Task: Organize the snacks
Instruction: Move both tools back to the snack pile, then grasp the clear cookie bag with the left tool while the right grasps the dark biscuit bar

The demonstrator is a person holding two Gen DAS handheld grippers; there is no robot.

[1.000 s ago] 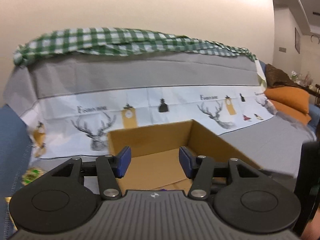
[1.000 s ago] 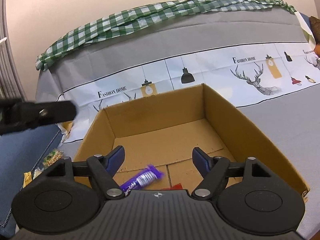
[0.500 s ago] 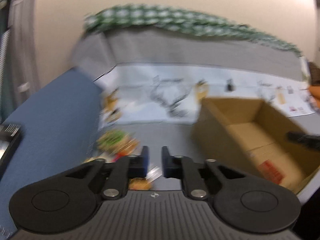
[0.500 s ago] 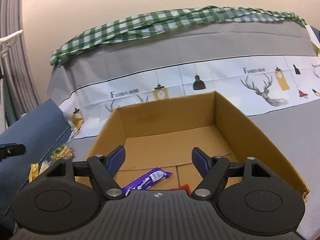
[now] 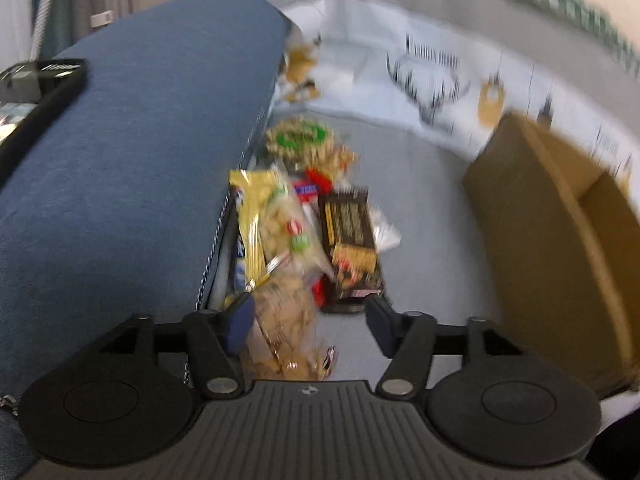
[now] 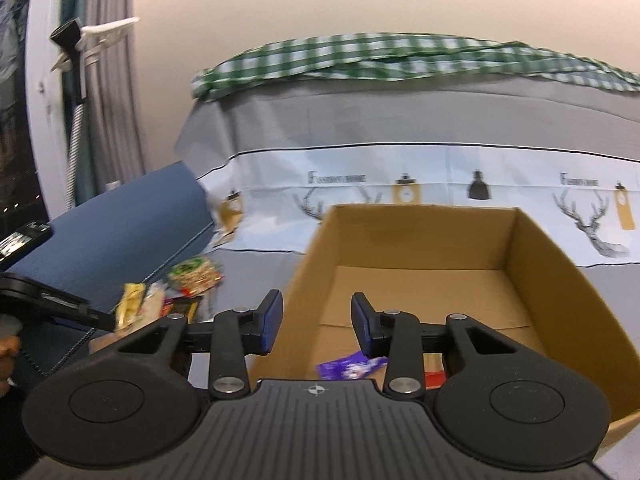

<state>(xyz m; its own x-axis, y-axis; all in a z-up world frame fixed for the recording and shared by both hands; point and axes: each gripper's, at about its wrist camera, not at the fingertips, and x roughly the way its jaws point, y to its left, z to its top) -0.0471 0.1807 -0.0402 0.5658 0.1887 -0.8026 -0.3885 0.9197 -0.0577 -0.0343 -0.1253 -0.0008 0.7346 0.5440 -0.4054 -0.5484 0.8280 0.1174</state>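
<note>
A pile of snacks lies on the grey sofa seat against the blue armrest [image 5: 120, 168]: a yellow bag [image 5: 272, 224], a dark box [image 5: 352, 240], a green-labelled pack [image 5: 304, 140] and a clear cookie bag [image 5: 288, 320]. My left gripper [image 5: 306, 322] is open, just above the cookie bag. The open cardboard box [image 6: 424, 264] stands to the right, also in the left wrist view [image 5: 560, 240]. It holds a purple wrapper [image 6: 348, 368] and a red one [image 6: 434, 378]. My right gripper [image 6: 316, 322] is open and empty over the box's near left wall.
A green checked cloth [image 6: 400, 60] drapes the sofa back. A deer-print cover [image 6: 440, 188] hangs behind the box. A black device [image 5: 36, 92] sits on the armrest. Curtains [image 6: 80, 112] hang at the far left.
My left gripper swung left and down from the box to the snack pile, closing briefly and opening again. My right gripper turned left and its jaws narrowed.
</note>
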